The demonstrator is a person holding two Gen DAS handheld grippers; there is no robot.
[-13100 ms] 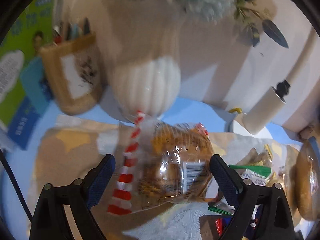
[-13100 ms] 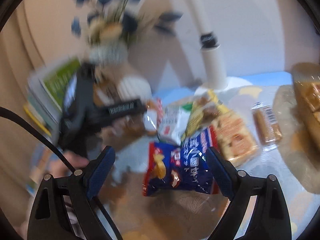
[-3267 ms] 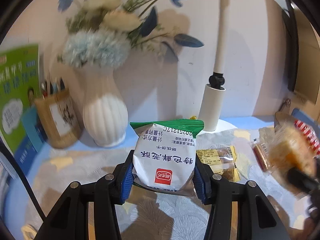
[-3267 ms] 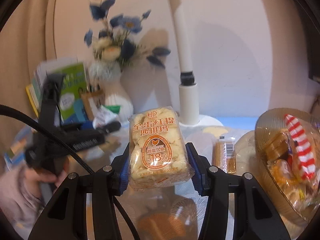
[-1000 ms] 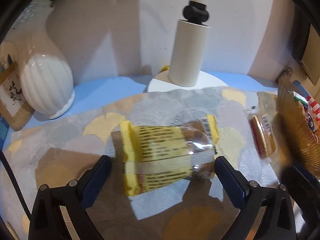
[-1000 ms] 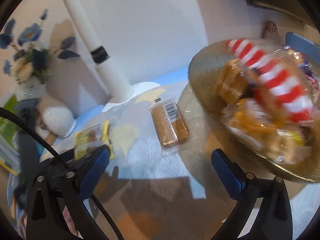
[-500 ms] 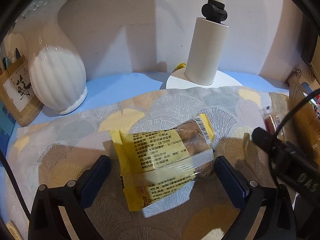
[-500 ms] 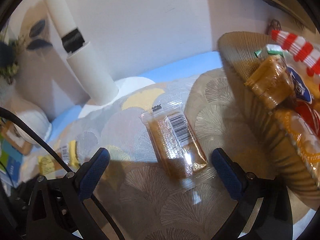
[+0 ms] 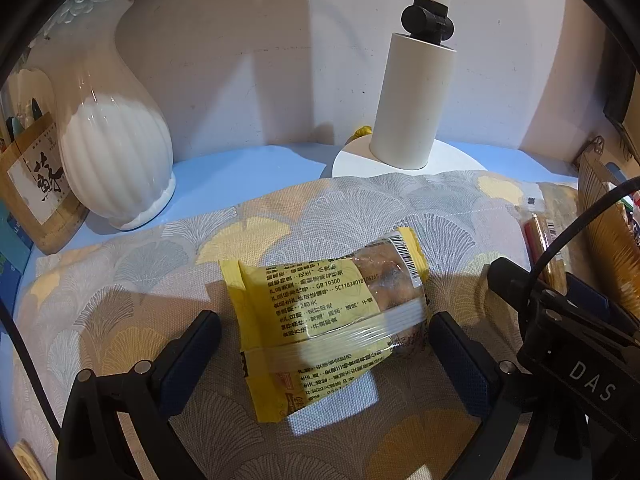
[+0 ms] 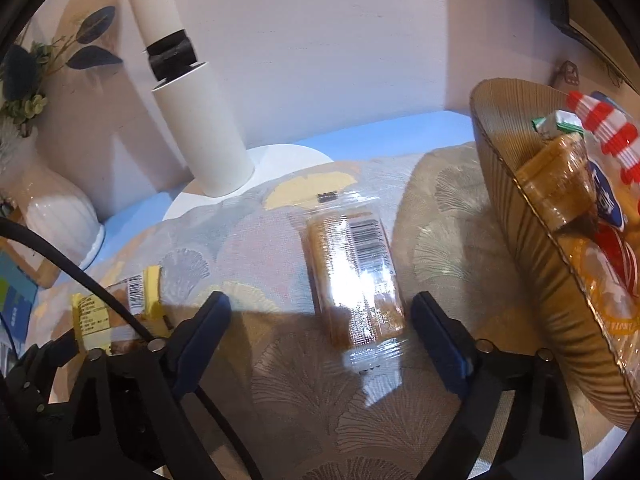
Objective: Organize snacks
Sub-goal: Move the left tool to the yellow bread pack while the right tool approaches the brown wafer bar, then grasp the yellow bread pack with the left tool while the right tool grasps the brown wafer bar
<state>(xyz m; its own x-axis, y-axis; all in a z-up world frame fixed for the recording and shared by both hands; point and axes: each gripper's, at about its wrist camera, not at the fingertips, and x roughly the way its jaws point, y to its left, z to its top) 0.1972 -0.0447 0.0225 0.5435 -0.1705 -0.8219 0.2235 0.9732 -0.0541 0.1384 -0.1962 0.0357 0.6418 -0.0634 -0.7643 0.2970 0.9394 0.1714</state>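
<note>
A yellow-wrapped snack (image 9: 324, 316) lies flat on the leaf-patterned cloth (image 9: 132, 280). My left gripper (image 9: 324, 344) is open with its fingers either side of the snack's near part. A clear-wrapped brown bar (image 10: 352, 272) lies on the cloth; my right gripper (image 10: 320, 328) is open and straddles its near end. The amber glass bowl (image 10: 516, 216) at right holds several packaged snacks, among them a red-and-white striped pack (image 10: 600, 128). The yellow snack (image 10: 112, 308) also shows at left in the right wrist view. The right gripper's body (image 9: 568, 344) sits at right in the left wrist view.
A white ribbed vase (image 9: 112, 160) and a wooden pen holder (image 9: 36, 184) stand at the back left. A white lamp base and post (image 9: 408, 120) stand at the back by the wall. The blue table top (image 9: 248, 172) shows behind the cloth.
Both grippers, shut on snacks seconds ago, are now open and empty. Over the last second each has come lower and closer over its snack on the cloth.
</note>
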